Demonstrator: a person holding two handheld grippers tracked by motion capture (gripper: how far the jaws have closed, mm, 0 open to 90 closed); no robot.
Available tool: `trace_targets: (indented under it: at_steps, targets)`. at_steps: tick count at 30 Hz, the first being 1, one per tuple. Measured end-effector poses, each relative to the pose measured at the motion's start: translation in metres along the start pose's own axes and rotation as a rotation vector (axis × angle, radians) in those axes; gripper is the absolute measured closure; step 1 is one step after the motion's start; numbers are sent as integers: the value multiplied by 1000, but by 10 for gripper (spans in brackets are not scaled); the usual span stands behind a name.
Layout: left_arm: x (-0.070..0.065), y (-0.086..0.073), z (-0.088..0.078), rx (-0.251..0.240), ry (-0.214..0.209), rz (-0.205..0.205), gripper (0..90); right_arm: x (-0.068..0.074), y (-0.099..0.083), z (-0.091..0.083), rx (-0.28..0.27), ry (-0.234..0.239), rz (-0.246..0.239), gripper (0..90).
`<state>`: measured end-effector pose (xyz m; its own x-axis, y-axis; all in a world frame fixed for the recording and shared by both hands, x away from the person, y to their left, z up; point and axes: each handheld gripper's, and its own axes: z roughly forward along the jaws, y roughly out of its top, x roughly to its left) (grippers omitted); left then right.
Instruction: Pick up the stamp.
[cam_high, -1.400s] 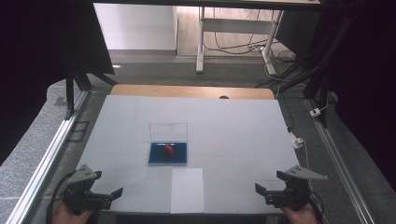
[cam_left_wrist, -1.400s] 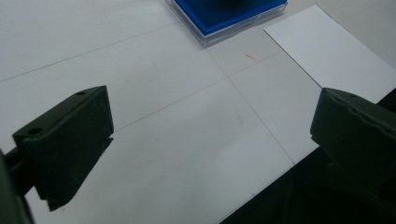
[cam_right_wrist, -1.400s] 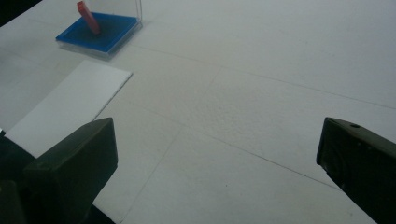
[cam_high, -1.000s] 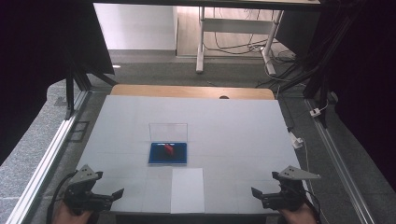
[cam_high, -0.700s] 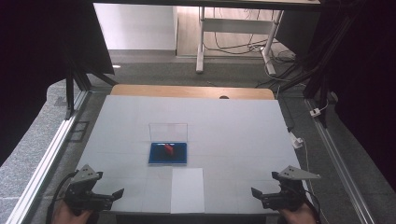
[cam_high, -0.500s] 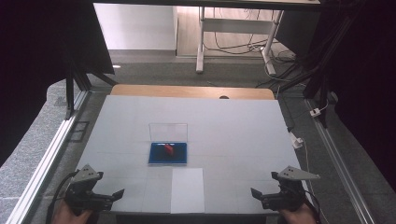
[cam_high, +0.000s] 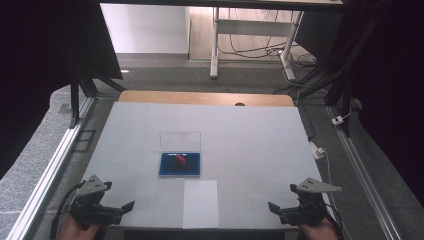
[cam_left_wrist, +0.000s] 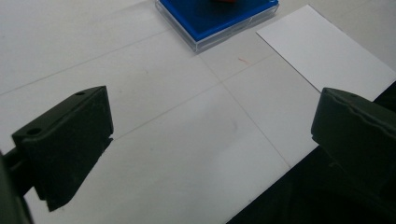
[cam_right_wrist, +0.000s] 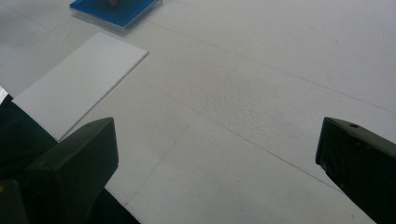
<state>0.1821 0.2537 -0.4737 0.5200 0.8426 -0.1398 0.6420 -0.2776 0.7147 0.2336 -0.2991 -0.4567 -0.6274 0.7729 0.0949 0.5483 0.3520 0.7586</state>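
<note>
A clear case with a blue base (cam_high: 180, 164) lies open at the table's middle, its lid (cam_high: 180, 141) standing upright behind it. A small red object (cam_high: 181, 159) rests on the blue base. A white sheet (cam_high: 201, 203) lies just in front of the case, near the front edge. My left gripper (cam_high: 122, 210) hovers at the front left corner, open and holding nothing. My right gripper (cam_high: 276, 211) sits at the front right corner, also open. The blue base (cam_left_wrist: 219, 16) shows at the top of the left gripper view, and the blue base (cam_right_wrist: 114, 10) at the top left of the right gripper view.
The white table top (cam_high: 250, 135) has a wooden strip (cam_high: 205, 97) along its far edge. A metal rail (cam_high: 50, 165) runs along the left side, and cables (cam_high: 320, 150) lie off the right edge. Desk legs (cam_high: 215, 45) stand on the floor beyond.
Both grippers have settled slightly lower toward the front edge; the right one shifted a little left. The case and sheet have not moved.
</note>
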Motion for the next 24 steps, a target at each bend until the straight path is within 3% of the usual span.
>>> trace_targets:
  at_steps: [7,15,24]
  targets:
    - [-2,5,6,-9,-12,24,0,0,0,0,4,2,0,0]
    - [-5,14,20,-29,-58,64,0,-1,0,1,4,5,4,0]
    - [-8,23,36,-13,-78,85,0,-1,0,1,9,10,6,0]
